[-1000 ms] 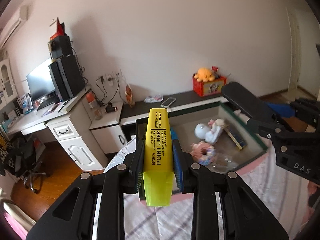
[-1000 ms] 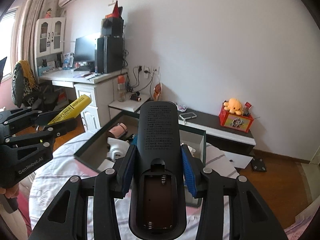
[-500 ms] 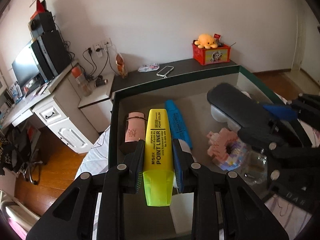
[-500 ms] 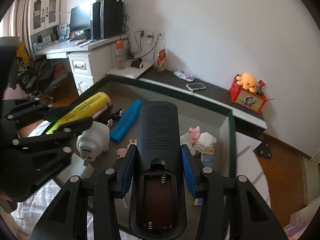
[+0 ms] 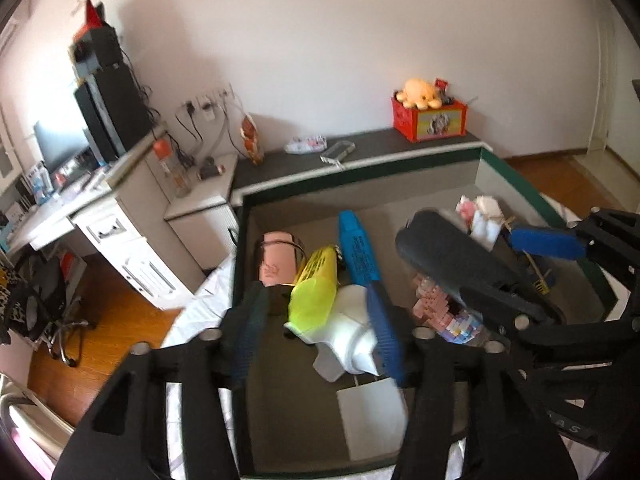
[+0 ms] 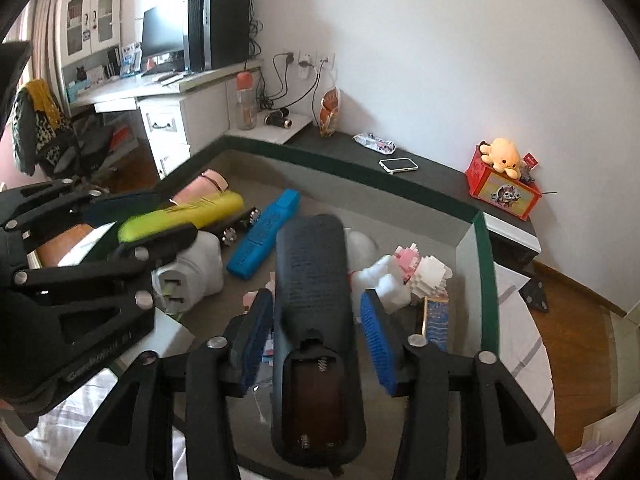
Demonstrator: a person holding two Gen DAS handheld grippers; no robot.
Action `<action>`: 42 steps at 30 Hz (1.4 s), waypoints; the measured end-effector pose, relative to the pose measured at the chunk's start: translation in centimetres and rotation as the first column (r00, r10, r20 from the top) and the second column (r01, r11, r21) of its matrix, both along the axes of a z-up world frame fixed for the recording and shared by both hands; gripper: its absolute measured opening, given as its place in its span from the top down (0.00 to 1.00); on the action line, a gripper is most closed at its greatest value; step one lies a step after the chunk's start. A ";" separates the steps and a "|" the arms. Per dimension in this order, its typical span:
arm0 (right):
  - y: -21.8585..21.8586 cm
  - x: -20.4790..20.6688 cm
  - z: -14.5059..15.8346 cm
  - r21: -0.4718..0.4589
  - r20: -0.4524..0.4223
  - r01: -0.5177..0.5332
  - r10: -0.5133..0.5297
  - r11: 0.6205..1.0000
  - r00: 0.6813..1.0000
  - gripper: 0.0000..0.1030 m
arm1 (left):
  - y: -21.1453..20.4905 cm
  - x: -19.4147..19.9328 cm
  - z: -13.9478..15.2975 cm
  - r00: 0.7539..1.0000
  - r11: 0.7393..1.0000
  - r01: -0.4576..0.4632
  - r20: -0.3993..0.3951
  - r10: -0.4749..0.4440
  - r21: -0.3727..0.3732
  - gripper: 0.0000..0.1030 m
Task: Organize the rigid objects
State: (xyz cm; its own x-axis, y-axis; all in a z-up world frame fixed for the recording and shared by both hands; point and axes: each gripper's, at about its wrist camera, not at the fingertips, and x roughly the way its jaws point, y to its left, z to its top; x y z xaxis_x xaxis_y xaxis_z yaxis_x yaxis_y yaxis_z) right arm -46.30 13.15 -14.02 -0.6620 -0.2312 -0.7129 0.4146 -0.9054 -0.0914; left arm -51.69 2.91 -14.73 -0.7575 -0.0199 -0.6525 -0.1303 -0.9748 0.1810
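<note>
Your left gripper [image 5: 316, 328] is opening, pads spread clear of the yellow highlighter [image 5: 314, 294], which lies tilted over the box [image 5: 532, 196] beside the blue marker [image 5: 358, 252]. Your right gripper [image 6: 316, 336] is opening too; the remote [image 6: 314, 320] sits between its pads, over the box.

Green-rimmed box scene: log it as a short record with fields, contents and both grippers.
container: green-rimmed grey box
left gripper: jaws opening, yellow highlighter pen loose between its fingers
right gripper: jaws opening, black remote control with open battery bay between its fingers
already inside: blue marker, white plug adapter, pink cylinder
</note>
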 end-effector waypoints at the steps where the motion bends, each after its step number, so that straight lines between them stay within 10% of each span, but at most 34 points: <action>1: 0.3 0.5 0.5 -0.003 -0.016 0.009 -0.009 1.000 1.000 0.33 | -0.1 0.7 0.6 1.000 1.000 -0.006 -0.018 0.006 -0.003 0.41; 6: 1.1 2.7 2.9 -0.046 -0.053 0.040 -0.042 0.998 0.998 0.23 | -1.2 3.8 3.2 0.996 0.999 -0.045 -0.078 0.047 0.030 0.12; 13: 1.9 8.5 6.7 -0.089 -0.153 0.035 -0.048 0.995 0.987 0.13 | -2.0 10.7 6.7 0.981 0.998 -0.054 -0.183 0.060 0.039 0.01; 20: 2.5 14.7 8.8 -0.129 -0.217 0.032 -0.059 0.991 0.974 0.00 | -2.3 17.6 9.2 0.967 0.998 -0.035 -0.249 0.048 0.054 0.00; 42: 3.8 30.7 13.7 -0.221 -0.382 0.032 -0.117 0.975 0.917 0.00 | -2.7 35.1 14.3 0.889 0.990 -0.055 -0.444 0.108 0.130 0.00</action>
